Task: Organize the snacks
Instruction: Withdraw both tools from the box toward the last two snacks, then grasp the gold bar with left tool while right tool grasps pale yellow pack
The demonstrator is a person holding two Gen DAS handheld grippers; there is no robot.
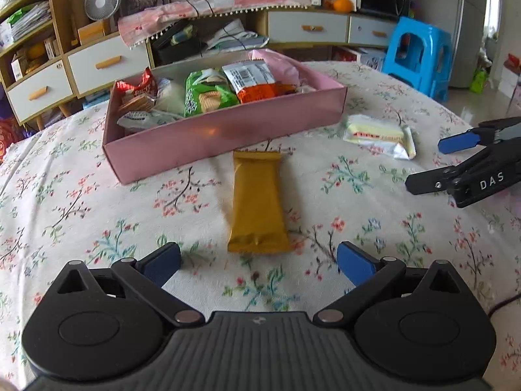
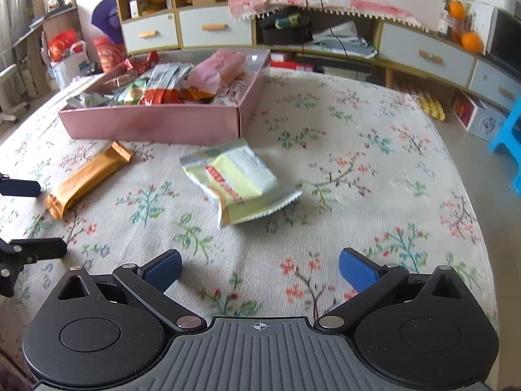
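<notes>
A pink box (image 1: 208, 137) (image 2: 153, 123) holding several snack packets stands on the flowered tablecloth. In front of it lies a long golden-brown bar (image 1: 259, 200) (image 2: 88, 179). A pale yellow and white packet (image 1: 379, 135) (image 2: 242, 181) lies to the box's right. My left gripper (image 1: 259, 262) is open, just short of the golden bar's near end, nothing between its fingers. My right gripper (image 2: 260, 270) is open and empty too, with the pale packet a short way ahead of it. It also shows at the right edge as the right gripper (image 1: 426, 163).
The flowered tablecloth (image 2: 342, 169) covers the whole table. Behind stand white drawer cabinets (image 1: 306, 27), a small fan (image 1: 102, 1), oranges (image 1: 342, 3) and a blue plastic stool (image 1: 420, 55) beyond the table's right edge.
</notes>
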